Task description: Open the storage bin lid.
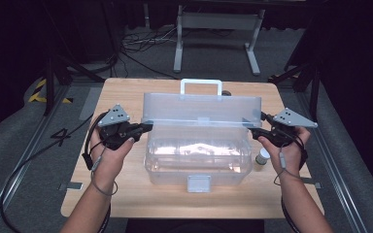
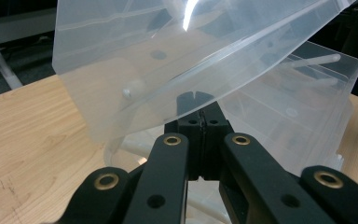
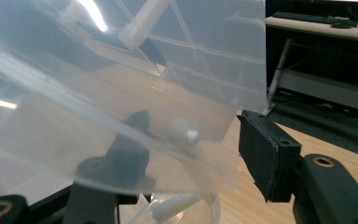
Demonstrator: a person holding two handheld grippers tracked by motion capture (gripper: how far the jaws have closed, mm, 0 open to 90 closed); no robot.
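Observation:
A clear plastic toolbox point(image 1: 196, 167) stands in the middle of the wooden table point(image 1: 126, 194) with its lid point(image 1: 201, 109) raised upright; a white handle point(image 1: 200, 82) tops the lid. My left gripper point(image 1: 148, 127) is at the lid's left end. In the left gripper view it point(image 2: 196, 100) is shut, with its tips just under the lid's rim point(image 2: 261, 51). My right gripper point(image 1: 253, 131) is at the lid's right end. In the right gripper view it point(image 3: 196, 128) is open and straddles the lid's side wall point(image 3: 177, 88), one jaw behind the plastic and one outside.
A small bottle point(image 1: 262, 158) with a white cap stands on the table just right of the box, under my right hand. The box's front latch point(image 1: 198, 183) hangs open. Glare hides what lies inside. Behind the table are a metal stand point(image 1: 218, 29) and floor cables.

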